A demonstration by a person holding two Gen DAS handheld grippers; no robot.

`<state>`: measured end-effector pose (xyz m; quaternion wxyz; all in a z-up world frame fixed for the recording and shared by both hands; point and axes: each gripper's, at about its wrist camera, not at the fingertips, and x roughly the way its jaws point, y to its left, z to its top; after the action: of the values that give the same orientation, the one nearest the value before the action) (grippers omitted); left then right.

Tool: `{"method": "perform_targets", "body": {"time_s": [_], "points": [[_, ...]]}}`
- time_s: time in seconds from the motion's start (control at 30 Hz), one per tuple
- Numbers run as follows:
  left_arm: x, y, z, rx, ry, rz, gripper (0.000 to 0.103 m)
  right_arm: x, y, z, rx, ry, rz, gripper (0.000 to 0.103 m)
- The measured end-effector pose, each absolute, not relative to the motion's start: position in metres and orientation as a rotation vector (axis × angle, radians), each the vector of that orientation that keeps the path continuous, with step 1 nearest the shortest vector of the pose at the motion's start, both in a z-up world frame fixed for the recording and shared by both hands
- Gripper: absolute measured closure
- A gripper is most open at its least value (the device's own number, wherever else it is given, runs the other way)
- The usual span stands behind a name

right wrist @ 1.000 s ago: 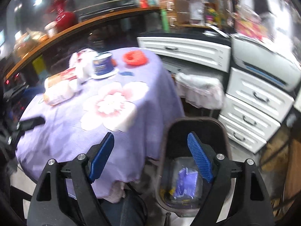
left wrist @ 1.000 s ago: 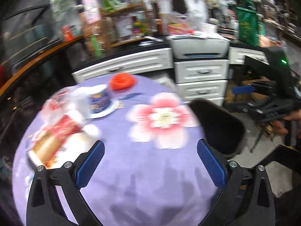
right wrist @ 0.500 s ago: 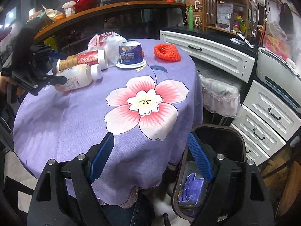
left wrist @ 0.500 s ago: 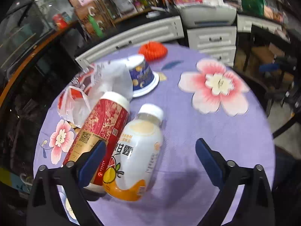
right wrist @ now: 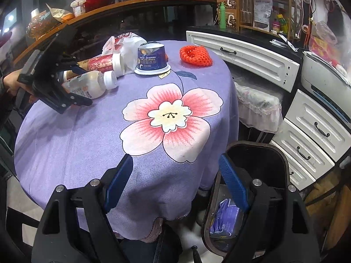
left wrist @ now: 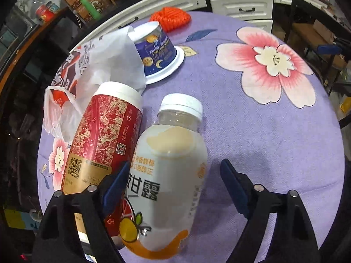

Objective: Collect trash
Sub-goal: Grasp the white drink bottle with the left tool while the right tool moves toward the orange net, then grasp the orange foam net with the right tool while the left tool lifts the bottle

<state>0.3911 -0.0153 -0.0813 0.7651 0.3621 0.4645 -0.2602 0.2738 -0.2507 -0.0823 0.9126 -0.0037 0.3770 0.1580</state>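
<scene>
The left claw (left wrist: 173,186) is spread wide around the lower part of a white drink bottle (left wrist: 166,175) that lies on its side on the worktop (left wrist: 263,135). The left finger (left wrist: 114,186) sits between this bottle and a red and gold can (left wrist: 103,140) lying just beside it; the right finger is apart from the bottle. Whether the left finger touches the bottle cannot be told. Behind the can there is a crumpled plastic bag (left wrist: 105,61), and next to it an upturned dark blue cup (left wrist: 156,50) stands on its white rim. Farther back lies a red foam net (left wrist: 170,18).

The right claw (right wrist: 175,179) is also spread and holds nothing. It hangs over the near edge of the worktop, which has a purple cloth with a big pink flower (right wrist: 171,118). Below it on the right stands a dark trash bin (right wrist: 276,175) with a purple packet (right wrist: 226,219) inside.
</scene>
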Motion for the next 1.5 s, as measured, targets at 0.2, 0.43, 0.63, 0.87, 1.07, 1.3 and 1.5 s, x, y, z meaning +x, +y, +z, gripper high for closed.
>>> {"method": "perform_targets", "body": {"time_s": [0.2,0.43,0.63,0.87,1.07,1.3,1.5], "points": [[0.394,-0.014,-0.084,0.730,1.025,-0.545,0.042,0.281,-0.249,-0.082,-0.001,0.785,0.342,0.023],[0.375,-0.008,-0.074,0.639,0.941,-0.503,0.042,0.309,-0.245,-0.075,0.007,0.776,0.368,0.023],[0.356,-0.008,-0.060,0.496,0.874,-0.484,0.042,0.355,-0.237,-0.070,-0.031,0.779,0.365,0.023],[0.332,-0.008,-0.041,0.322,0.784,-0.463,0.042,0.429,-0.228,-0.065,-0.065,0.796,0.335,0.023],[0.325,-0.011,-0.037,0.284,0.742,-0.430,0.042,0.492,-0.217,-0.067,-0.088,0.822,0.322,0.023],[0.322,-0.004,-0.040,0.253,0.730,-0.427,0.042,0.547,-0.192,-0.072,-0.194,0.834,0.288,0.025],[0.321,-0.003,-0.044,0.230,0.732,-0.439,0.042,0.560,-0.192,-0.080,-0.184,0.833,0.244,0.065]]}}
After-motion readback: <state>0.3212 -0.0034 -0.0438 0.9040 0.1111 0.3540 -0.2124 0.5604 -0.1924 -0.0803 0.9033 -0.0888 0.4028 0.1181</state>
